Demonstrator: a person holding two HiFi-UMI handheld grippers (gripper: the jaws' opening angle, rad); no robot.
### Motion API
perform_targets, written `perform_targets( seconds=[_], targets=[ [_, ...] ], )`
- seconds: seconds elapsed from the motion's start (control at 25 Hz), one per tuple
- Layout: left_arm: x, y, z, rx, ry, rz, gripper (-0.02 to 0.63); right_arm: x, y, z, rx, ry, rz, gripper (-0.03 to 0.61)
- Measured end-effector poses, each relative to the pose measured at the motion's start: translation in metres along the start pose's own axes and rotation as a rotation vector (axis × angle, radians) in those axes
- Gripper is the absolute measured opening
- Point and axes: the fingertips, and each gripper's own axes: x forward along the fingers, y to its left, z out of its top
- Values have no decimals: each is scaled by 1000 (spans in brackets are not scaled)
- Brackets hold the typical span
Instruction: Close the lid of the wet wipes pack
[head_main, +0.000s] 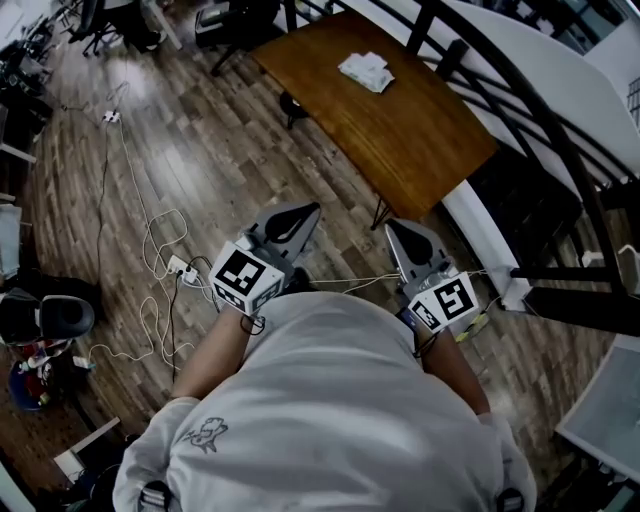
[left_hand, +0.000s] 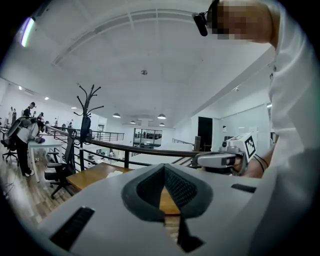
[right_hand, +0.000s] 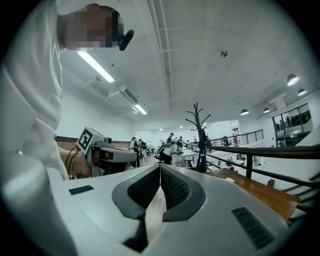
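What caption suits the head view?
A person holds the left claw and right claw, both shut and empty, short of a wooden table bearing the wet wipes pack.

1. The right gripper fills the lower foreground, its jaws pressed together with nothing between them.
2. To its left, the left gripper is held about level, its marker cube at the end nearest the person's white sleeve.
3. A wooden desk lies at the right, below a dark railing.
4. A coat stand rises beyond the jaws, and people are gathered far behind it.
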Motion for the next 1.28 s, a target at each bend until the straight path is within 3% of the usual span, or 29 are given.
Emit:
perform_targets(
  seconds=[0.44,0.68,1.28],
  targets=[
    [-25,96,5,11,24,-46,5,93,-2,7,17,-3,-80,32],
    [-23,113,0,-1,28,-53,5,113,-8,3,16,14,-76,34],
    [54,176,6,-13,65,20,6,162,-108,-1,35,13,-29,32]
  ],
)
